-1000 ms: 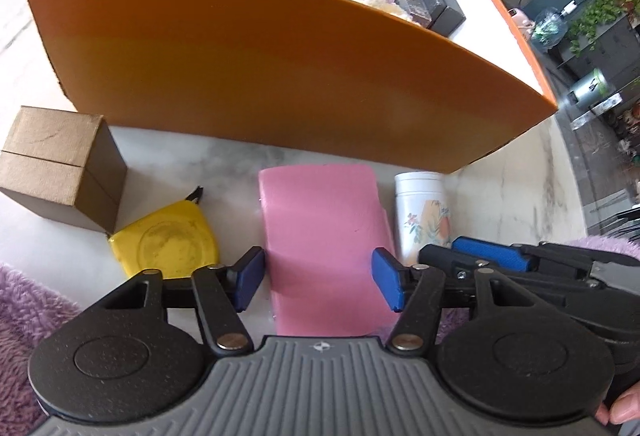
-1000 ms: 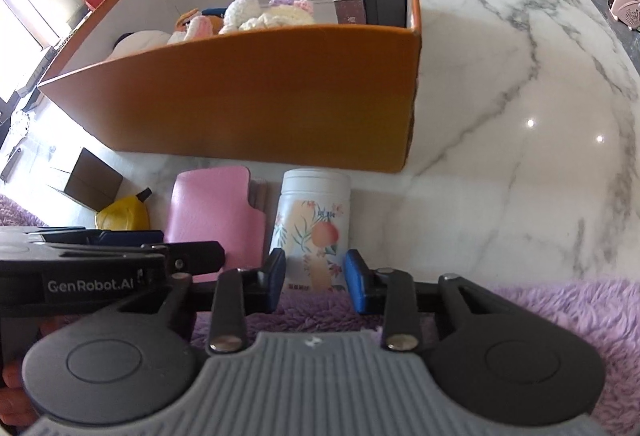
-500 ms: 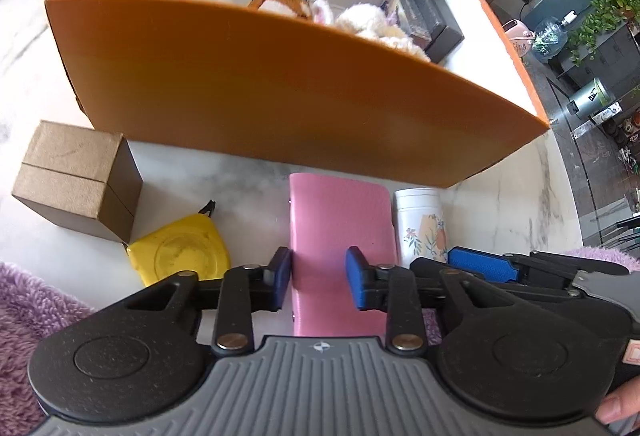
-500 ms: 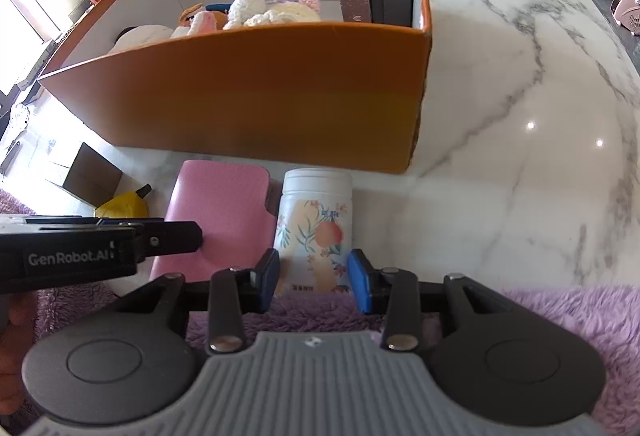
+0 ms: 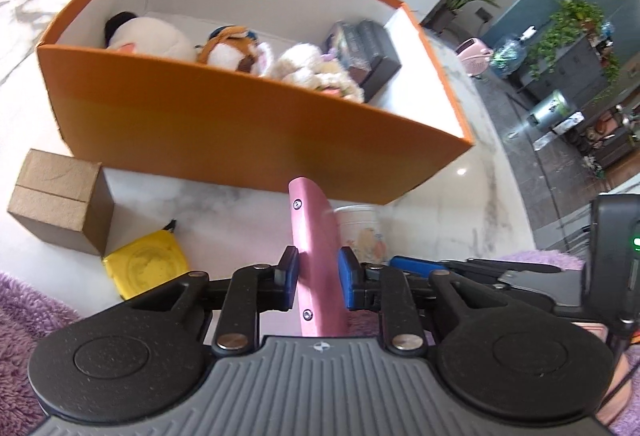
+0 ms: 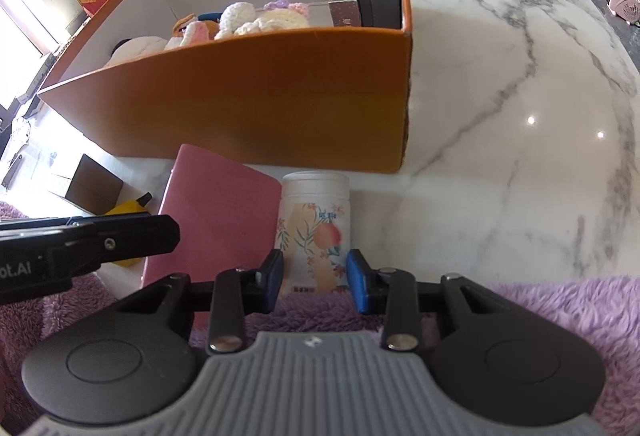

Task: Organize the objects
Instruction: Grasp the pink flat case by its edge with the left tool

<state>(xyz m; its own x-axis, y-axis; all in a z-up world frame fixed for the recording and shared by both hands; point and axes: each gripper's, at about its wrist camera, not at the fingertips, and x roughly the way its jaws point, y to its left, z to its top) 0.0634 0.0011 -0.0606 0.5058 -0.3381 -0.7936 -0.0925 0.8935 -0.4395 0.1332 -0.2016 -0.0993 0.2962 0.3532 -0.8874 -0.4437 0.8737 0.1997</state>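
My left gripper is shut on a pink case and holds it on edge, lifted above the marble table in front of the orange box. The case also shows in the right wrist view. My right gripper has its pads on either side of a white floral canister, which stands on the table before the box; I cannot tell whether the pads touch it. The box holds plush toys and dark boxes.
A brown cardboard box and a yellow tape measure lie left of the case. A purple fluffy rug covers the near edge. The marble table stretches to the right of the box.
My left gripper closed on the pink case, turned it from flat to on edge and lifted it. The view rose, showing more of the box's inside. My right gripper moved slightly closer to the canister.
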